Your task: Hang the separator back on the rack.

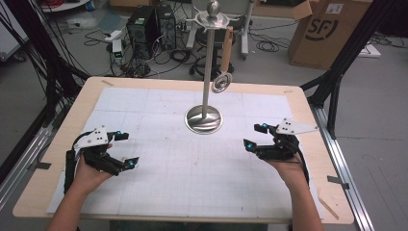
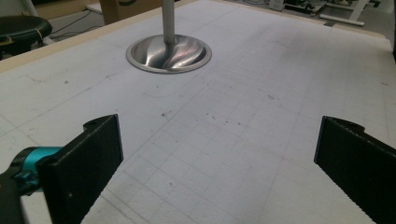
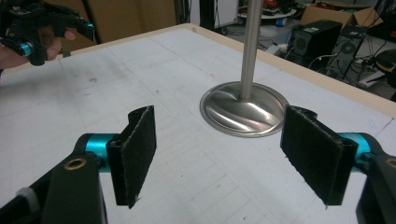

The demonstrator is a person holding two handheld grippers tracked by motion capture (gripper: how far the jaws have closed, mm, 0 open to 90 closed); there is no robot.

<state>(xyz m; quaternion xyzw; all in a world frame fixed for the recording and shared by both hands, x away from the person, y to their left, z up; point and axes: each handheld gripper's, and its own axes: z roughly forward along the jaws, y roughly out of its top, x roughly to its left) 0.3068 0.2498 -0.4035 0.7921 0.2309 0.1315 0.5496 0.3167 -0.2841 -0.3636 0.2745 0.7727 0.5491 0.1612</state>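
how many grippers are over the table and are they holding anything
2. The left gripper is over the table's near-left part, jaws open and empty. The right gripper is over the near-right part, jaws also open and empty. The metal stand rises between them, farther back.

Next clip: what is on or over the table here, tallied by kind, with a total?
Metal stand with round base and upright pole: 1
Small metal disc hanging by the pole: 1
White gridded mat on the table: 1
Handheld grippers: 2, the left gripper and the right gripper, both with jaws apart and nothing between them
Total: 5
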